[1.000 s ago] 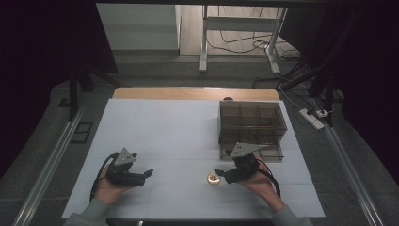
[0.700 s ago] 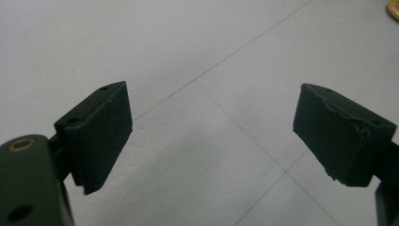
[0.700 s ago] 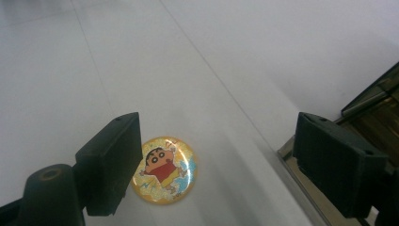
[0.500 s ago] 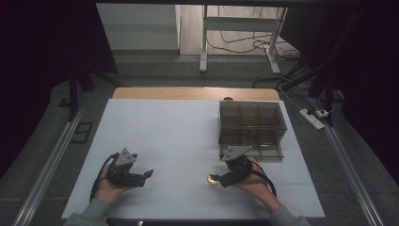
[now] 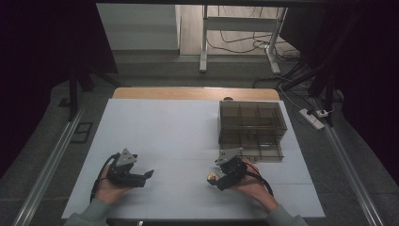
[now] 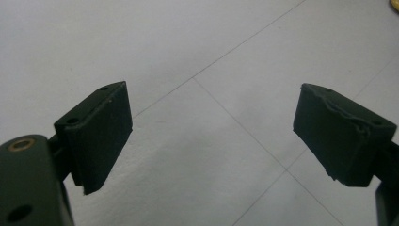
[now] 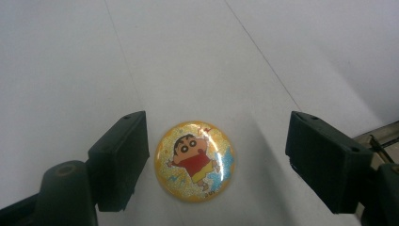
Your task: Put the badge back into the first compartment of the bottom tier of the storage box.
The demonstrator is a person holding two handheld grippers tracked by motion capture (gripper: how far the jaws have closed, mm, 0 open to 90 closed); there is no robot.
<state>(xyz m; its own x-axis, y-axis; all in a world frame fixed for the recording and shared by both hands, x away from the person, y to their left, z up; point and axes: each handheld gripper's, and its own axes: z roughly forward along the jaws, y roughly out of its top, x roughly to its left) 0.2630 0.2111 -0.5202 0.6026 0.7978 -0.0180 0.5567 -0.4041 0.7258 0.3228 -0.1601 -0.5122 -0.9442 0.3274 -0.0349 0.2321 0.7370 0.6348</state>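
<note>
Right gripper (image 7: pixel 216 155): I held its jaws spread wide at the near right of the bench (image 5: pixel 179 127), the round cartoon badge (image 7: pixel 195 161) lying flat between them, close beside one jaw.
Left gripper (image 6: pixel 211 136): I kept it at the near left, jaws wide apart over bare bench surface.
Compartment box (image 5: pixel 251 129): it stood on the far right, just beyond my right hand (image 5: pixel 254 186).

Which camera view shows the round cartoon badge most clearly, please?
The right gripper view: the badge lies flat on the white table between the open jaws, and its glittery yellow face and cartoon figure are plain. In the high view it is a small spot at the right gripper. The left gripper view catches a yellow sliver at its corner.
</note>
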